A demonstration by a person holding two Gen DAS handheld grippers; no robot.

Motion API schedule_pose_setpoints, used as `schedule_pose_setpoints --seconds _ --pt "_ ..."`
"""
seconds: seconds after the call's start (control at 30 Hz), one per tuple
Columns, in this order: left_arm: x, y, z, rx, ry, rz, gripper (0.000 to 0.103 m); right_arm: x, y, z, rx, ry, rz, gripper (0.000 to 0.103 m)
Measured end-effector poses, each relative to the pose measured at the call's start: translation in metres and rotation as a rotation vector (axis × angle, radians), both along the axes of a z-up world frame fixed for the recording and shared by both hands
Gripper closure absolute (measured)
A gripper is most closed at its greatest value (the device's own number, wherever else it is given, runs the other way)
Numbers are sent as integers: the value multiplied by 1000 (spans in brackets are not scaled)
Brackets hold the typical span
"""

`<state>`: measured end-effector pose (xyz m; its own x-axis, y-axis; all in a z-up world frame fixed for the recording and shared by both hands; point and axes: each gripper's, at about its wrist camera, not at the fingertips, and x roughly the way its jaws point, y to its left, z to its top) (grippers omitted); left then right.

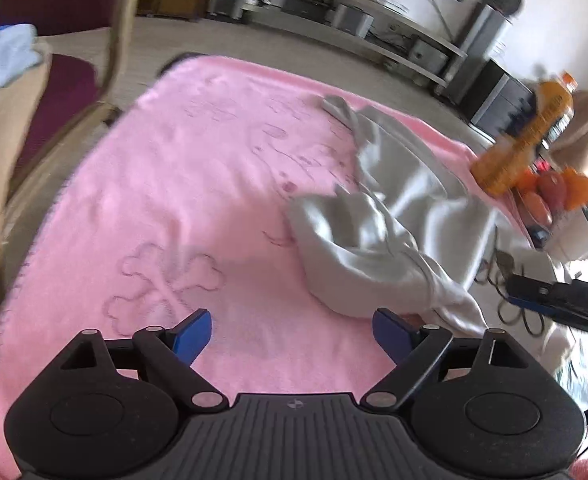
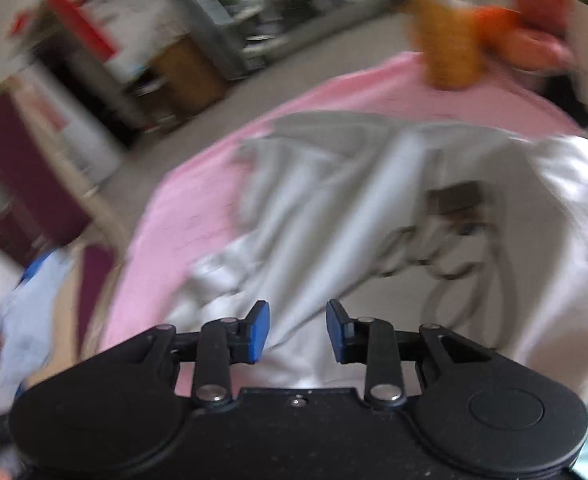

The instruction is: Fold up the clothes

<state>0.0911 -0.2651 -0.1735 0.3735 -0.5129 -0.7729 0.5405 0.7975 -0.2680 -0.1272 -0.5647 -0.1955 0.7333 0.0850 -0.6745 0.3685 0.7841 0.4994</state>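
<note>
A crumpled light grey garment point(image 1: 378, 216) lies on the right part of a pink blanket point(image 1: 181, 184). My left gripper point(image 1: 291, 336) is open and empty, low over the blanket, just left of the garment's near edge. In the right wrist view, blurred by motion, the same grey garment point(image 2: 334, 200) with a dark print point(image 2: 450, 232) spreads below my right gripper point(image 2: 298, 332), which is open with cloth showing between its fingers. The right gripper point(image 1: 554, 300) also shows at the right edge of the left wrist view, beside the garment.
An orange bottle point(image 1: 530, 132) and orange fruit in a white tray point(image 1: 566, 236) stand at the blanket's far right. A maroon chair point(image 1: 65, 92) with light blue cloth point(image 1: 1, 60) stands to the left. A grey shelf unit point(image 1: 374, 20) lines the back wall.
</note>
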Motion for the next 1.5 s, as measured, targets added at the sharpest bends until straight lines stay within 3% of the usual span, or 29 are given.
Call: schedule_pose_setpoints --seconds 0.13,0.17,0.2,0.27,0.33,0.4,0.43,0.47,0.5,0.53,0.73,0.77,0.8,0.83,0.87,0.93,1.0,1.07,1.27,1.5 --pt "-3 -28 -15 45 11 -134 21 23 25 3 -77 42 141 66" --pt "0 -33 -19 35 48 -145 21 27 23 2 -60 53 161 60" --pt "6 -34 -24 12 90 -144 21 31 21 0 -47 68 180 47" --pt "20 -36 -34 -28 172 -126 20 34 17 -4 -41 99 204 38" --pt "34 -38 -44 -55 239 -90 22 28 14 -11 -62 134 207 38" --pt "40 -43 -49 -71 236 -80 26 30 11 -21 -75 159 214 44" --pt "41 -46 -49 -76 218 -82 45 31 10 -25 -83 161 218 50" --pt "43 -50 -48 -81 200 -83 55 31 9 -28 -88 158 225 74" --pt "45 -58 -46 -63 175 -87 80 32 9 -30 -85 157 233 99" --pt "48 -66 -43 -45 149 -91 103 33 9 -32 -77 154 233 99" --pt "41 -106 -8 3 15 -147 101 32 -29 -26 33 101 16 99" --pt "39 -113 -1 10 -8 -158 98 32 -36 -31 61 127 -25 98" --pt "37 -119 5 18 -31 -168 88 32 -44 -38 76 167 -71 95" --pt "35 -125 11 25 -54 -178 69 32 -49 -45 73 218 -106 91" --pt "33 -131 17 32 -76 -188 65 33 -53 -51 65 272 -138 84" --pt "29 -144 29 46 -122 -208 61 28 -60 -50 80 274 -152 76" --pt "25 -156 41 60 -168 -228 53 18 -63 -37 77 240 -173 54" --pt "21 -168 54 74 -213 -248 53 5 -65 -23 85 193 -202 50" --pt "25 -158 37 7 59 -220 62 -40 -85 -1 305 0 -330 40" --pt "13 -215 22 48 142 -193 66 -64 -106 -6 436 -66 -445 39"
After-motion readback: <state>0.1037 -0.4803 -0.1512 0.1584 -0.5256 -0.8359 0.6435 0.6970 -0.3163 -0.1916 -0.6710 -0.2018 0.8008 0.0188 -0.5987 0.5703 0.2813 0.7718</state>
